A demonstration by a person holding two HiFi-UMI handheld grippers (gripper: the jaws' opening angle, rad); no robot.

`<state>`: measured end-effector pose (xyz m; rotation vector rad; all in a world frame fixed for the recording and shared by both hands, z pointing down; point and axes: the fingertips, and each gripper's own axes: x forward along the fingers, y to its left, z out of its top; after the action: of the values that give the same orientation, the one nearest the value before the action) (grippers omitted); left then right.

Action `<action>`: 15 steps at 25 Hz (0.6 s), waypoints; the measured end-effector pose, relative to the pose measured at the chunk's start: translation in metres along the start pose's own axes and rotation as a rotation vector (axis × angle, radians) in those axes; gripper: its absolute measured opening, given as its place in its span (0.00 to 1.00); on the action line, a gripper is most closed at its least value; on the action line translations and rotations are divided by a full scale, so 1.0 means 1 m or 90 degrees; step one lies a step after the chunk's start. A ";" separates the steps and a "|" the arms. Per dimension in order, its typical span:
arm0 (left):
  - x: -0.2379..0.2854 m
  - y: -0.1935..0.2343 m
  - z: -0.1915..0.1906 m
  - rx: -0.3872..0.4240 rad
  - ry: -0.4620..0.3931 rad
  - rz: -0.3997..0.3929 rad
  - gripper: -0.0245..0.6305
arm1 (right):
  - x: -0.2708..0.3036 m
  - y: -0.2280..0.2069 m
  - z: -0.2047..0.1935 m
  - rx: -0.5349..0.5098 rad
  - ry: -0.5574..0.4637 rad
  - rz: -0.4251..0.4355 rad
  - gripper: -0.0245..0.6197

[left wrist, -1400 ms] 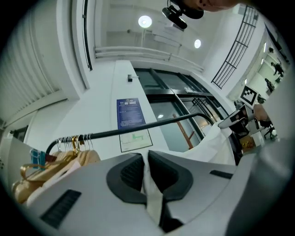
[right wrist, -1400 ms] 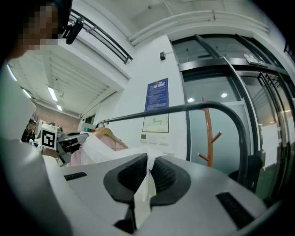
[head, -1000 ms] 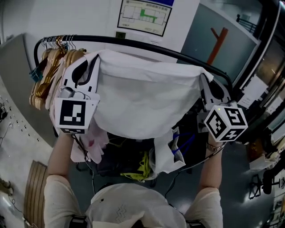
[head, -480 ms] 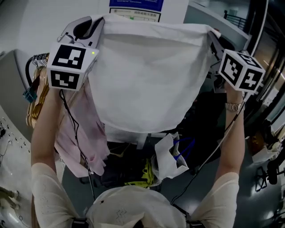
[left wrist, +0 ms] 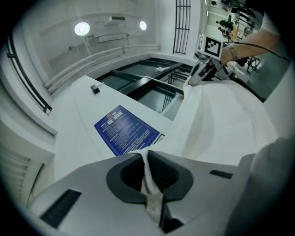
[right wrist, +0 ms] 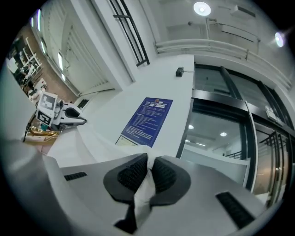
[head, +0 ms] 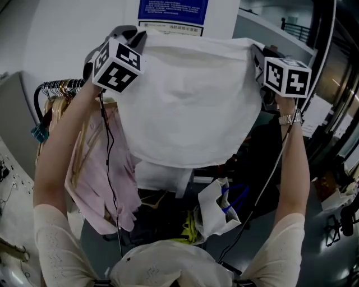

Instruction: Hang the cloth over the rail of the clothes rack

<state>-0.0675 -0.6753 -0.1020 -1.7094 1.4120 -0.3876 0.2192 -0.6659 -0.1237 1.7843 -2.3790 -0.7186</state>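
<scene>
Gripping the white cloth [head: 190, 106] by its top corners, left tongs [left wrist: 147, 161] and right tongs [right wrist: 148, 168] are both clenched on it, spreading it high before the blue wall notice [head: 173, 8]. Lower left: rack rail [head: 37, 103], hangers [head: 61, 89], pink garment [head: 98, 179]; the cloth screens the rest.

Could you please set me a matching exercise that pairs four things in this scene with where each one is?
Things:
1. white cloth
2. pink garment
3. wooden hangers
4. blue notice

Places:
A. on the wall, at the top of the head view
B. hooked on the black rail
C. pinched by the left gripper and the right gripper
D. drooping at lower left

Pairs: 1-C, 2-D, 3-B, 4-A
</scene>
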 end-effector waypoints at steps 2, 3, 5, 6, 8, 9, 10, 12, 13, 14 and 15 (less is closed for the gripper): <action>0.009 -0.012 -0.014 0.025 0.028 -0.021 0.07 | 0.012 0.002 -0.011 -0.004 0.021 0.025 0.09; 0.012 -0.018 -0.020 0.042 0.040 -0.031 0.07 | 0.018 0.005 -0.017 -0.008 0.035 0.043 0.09; 0.013 -0.028 -0.031 0.097 0.065 -0.044 0.07 | 0.026 0.011 -0.030 -0.020 0.058 0.087 0.09; 0.013 -0.035 -0.037 0.132 0.084 -0.054 0.07 | 0.029 0.015 -0.036 -0.027 0.064 0.115 0.09; 0.013 -0.054 -0.051 0.193 0.138 -0.096 0.07 | 0.030 0.021 -0.044 -0.037 0.073 0.172 0.09; 0.012 -0.063 -0.058 0.212 0.161 -0.120 0.07 | 0.029 0.023 -0.047 -0.044 0.081 0.196 0.09; 0.012 -0.070 -0.062 0.224 0.174 -0.137 0.07 | 0.028 0.025 -0.051 -0.056 0.097 0.215 0.09; 0.009 -0.075 -0.065 0.225 0.176 -0.149 0.07 | 0.026 0.028 -0.066 -0.088 0.149 0.245 0.10; 0.008 -0.076 -0.066 0.216 0.177 -0.155 0.07 | 0.024 0.028 -0.072 -0.101 0.173 0.258 0.12; 0.008 -0.076 -0.067 0.204 0.183 -0.166 0.07 | 0.023 0.029 -0.077 -0.109 0.190 0.269 0.13; 0.008 -0.076 -0.069 0.193 0.190 -0.178 0.07 | 0.022 0.029 -0.079 -0.114 0.198 0.278 0.15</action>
<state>-0.0644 -0.7121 -0.0062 -1.6429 1.2396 -0.9951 0.2127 -0.7048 -0.0465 1.1498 -2.2875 -0.5297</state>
